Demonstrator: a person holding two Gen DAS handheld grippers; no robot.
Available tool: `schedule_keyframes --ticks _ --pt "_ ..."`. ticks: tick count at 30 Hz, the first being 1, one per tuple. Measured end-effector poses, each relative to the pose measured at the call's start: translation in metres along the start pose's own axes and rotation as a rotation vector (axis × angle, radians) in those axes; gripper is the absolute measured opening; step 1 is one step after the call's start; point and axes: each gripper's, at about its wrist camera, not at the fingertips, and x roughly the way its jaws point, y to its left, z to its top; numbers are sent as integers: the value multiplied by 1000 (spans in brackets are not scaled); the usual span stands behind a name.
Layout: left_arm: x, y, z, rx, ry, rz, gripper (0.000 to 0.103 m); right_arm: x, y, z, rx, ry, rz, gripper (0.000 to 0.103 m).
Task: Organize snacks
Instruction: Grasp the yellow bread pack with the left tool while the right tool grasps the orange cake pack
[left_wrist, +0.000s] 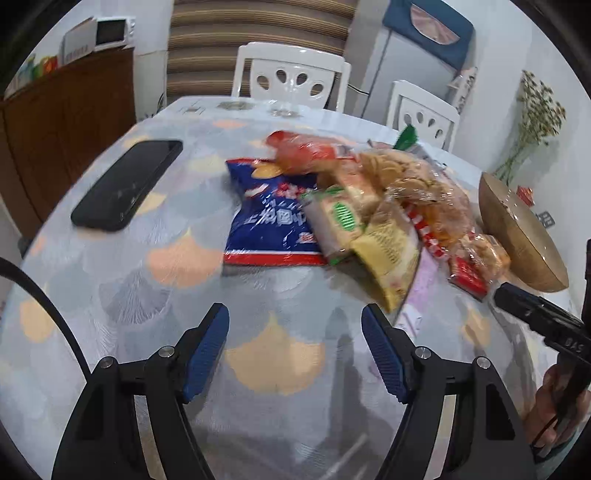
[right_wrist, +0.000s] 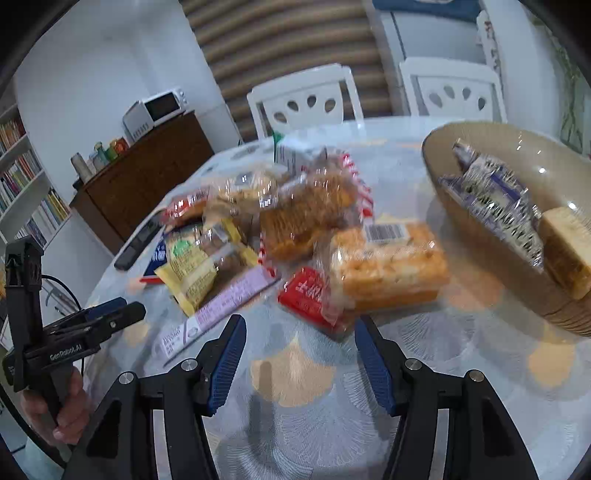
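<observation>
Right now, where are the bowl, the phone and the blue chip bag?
bowl (right_wrist: 436, 162): right wrist view, on its bare inner wall near the left rim.
phone (left_wrist: 125, 186): left wrist view, middle of its dark screen.
blue chip bag (left_wrist: 267, 225): left wrist view, centre of its printed front.

Table (left_wrist: 110, 295) with a fan-patterned cloth in grey and orange. A black phone (left_wrist: 127, 184) lies flat on it at 10 o'clock in the left wrist view. Two white chairs stand beyond the far edge: one (left_wrist: 291, 75) at 12 o'clock, the other (left_wrist: 424, 110) at 1 o'clock. A dark wooden cabinet (right_wrist: 147, 166) stands at 10 o'clock in the right wrist view and carries a white microwave (right_wrist: 162, 105). A bookshelf (right_wrist: 22, 177) fills the 9 o'clock edge. A striped blind (left_wrist: 258, 48) hangs at 12 o'clock. Dried flowers (left_wrist: 535, 114) show at 2 o'clock.
</observation>
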Motion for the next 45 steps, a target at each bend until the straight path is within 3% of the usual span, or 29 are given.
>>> schedule_keyframes --ticks 7,12,18,22,25,30,32,33,34,37,45 --pt "3 4 -2 -14 5 -54 73 2 -7 1 10 -4 -9 65" --pt "0 -10 3 57 16 -69 73 -10 -15 -2 74 -13 -53 65" --pt "-4 -51 36 222 9 -125 73 -30 -31 11 298 -25 -97 65" --pt "24 -69 50 316 61 -137 72 -26 -39 23 461 -17 -101 68" --pt "38 -73 49 346 100 -150 69 -14 -46 31 561 2 -129 68" --pt "40 -77 47 378 89 -155 67 3 -55 40 711 -2 -195 69" --pt "40 -78 45 387 79 -142 60 12 -57 42 741 19 -272 71" --pt "41 -80 45 393 76 -131 57 17 -60 41 761 24 -267 72" --pt "41 -80 44 401 73 -113 47 20 -60 42 767 21 -274 72" --pt "40 -79 44 397 70 -107 39 22 -55 47 702 18 -328 69" --pt "25 -66 41 297 97 -167 36 6 -56 35 583 47 -196 49"
